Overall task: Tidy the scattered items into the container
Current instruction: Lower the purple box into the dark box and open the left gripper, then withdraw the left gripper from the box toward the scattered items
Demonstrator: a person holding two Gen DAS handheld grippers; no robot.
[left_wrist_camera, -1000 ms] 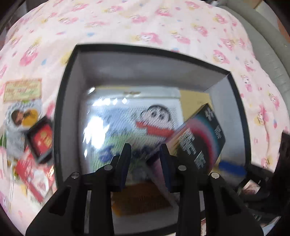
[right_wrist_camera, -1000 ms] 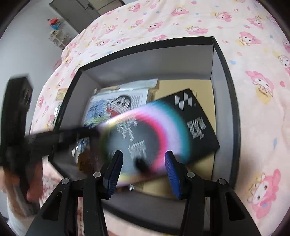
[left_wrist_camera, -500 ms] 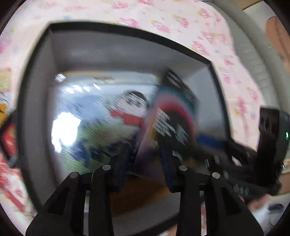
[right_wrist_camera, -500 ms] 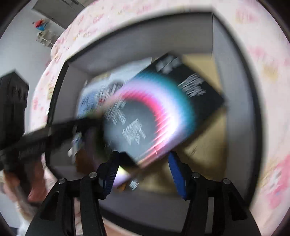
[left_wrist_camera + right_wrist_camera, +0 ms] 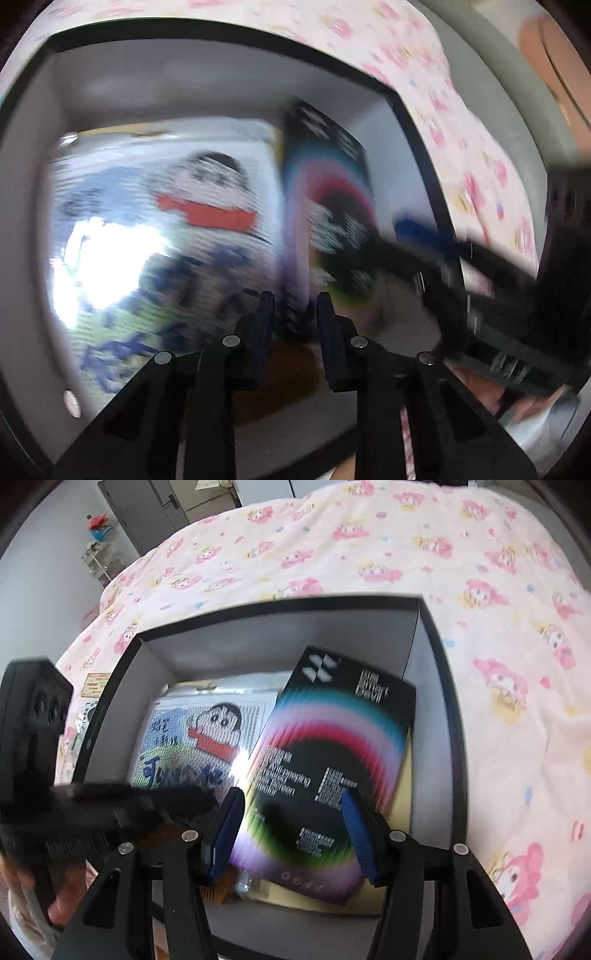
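Both grippers are hovering over a black-rimmed box [image 5: 439, 686] sitting on a pink cartoon-print bedspread [image 5: 498, 590].

The black rainbow-ring book [image 5: 332, 760] is lying tilted inside the box, its upper corner near the back right wall, overlapping a glossy cartoon-character packet [image 5: 199, 738] that is lying flat on the left.

The right gripper [image 5: 293, 830] is standing with its blue pads [image 5: 356, 830] on either side of the book's lower end; jaws apart, and no pad is visibly pressing on the cover.

The left gripper [image 5: 293, 321] is closing its jaws, now narrow. The book's edge [image 5: 295, 236] is appearing in line with the gap (heavy blur here), so whether the pads are touching it cannot be told; it is reading as not gripped.

Glare is washing out the packet's lower left [image 5: 110, 258] in the left wrist view. In the right view, the left gripper's body is crossing the box's near left corner, hiding what is lying beneath. An orange-brown item [image 5: 212, 891] is peeking out under the right gripper's finger, mostly covered. A few small cards [image 5: 94, 685] are lying outside the box on the bedspread, partly cut off by the left tool.
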